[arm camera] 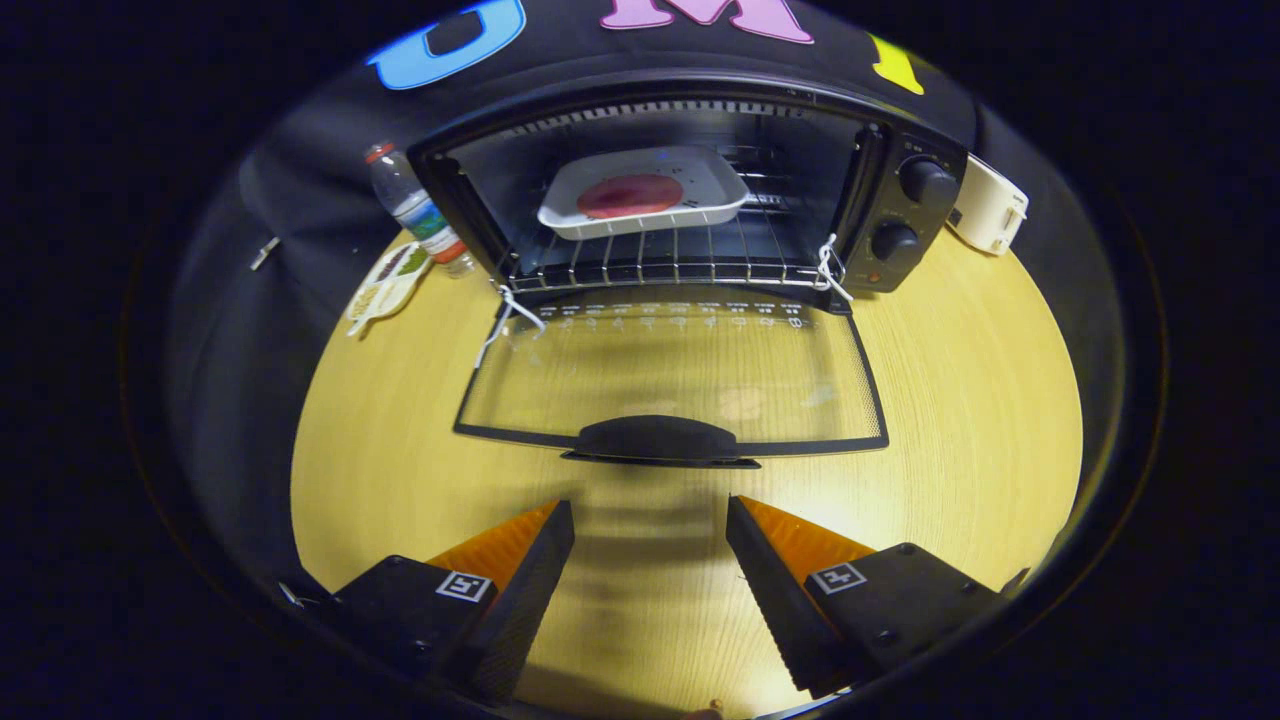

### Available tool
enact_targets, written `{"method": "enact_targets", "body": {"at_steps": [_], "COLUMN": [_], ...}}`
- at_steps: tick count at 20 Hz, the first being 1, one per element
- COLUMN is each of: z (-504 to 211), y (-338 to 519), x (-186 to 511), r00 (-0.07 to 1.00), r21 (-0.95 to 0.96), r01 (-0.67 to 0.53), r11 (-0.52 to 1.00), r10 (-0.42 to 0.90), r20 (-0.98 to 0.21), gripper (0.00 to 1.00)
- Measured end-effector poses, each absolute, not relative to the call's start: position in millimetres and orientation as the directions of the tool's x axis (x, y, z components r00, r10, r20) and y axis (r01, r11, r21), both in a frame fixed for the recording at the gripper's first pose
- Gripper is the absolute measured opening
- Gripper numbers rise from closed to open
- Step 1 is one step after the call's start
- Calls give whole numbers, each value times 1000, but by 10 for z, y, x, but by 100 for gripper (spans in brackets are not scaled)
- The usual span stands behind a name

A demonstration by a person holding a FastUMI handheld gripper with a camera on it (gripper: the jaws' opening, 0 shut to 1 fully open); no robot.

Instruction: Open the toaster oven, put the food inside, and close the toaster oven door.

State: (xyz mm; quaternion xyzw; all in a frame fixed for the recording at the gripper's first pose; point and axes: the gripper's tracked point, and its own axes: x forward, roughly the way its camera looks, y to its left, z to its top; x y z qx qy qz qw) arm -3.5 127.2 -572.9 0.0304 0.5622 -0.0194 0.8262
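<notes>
white tray [645, 195] with red food [630, 196] sits inside the open toaster oven [690, 190]; tool [650, 520] spread, empty.

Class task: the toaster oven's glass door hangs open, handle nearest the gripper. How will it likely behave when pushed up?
The glass door likely swings stiffly on its hinge. Its handle looks rigid and easy to push. The open hand-held gripper sits just short of it, holding nothing.
</notes>
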Motion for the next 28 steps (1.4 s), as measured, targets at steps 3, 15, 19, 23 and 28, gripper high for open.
{"method": "enact_targets", "body": {"at_steps": [3, 15, 19, 23, 28], "z": [-5920, -6003, -5757, -5443, -5148], "y": [1217, 1358, 1376, 1417, 1462], "x": [-32, 201, 186, 270, 387], "r00": [345, 375, 435, 534, 617], "r21": [-40, -34, 7, 79, 130], "r01": [70, 153, 135, 145, 157], "r11": [997, 988, 991, 986, 979], "r10": [-62, -90, -53, -11, 5], "r20": [-937, -923, -899, -845, -787], "gripper": [99, 99, 99, 99, 99]}}
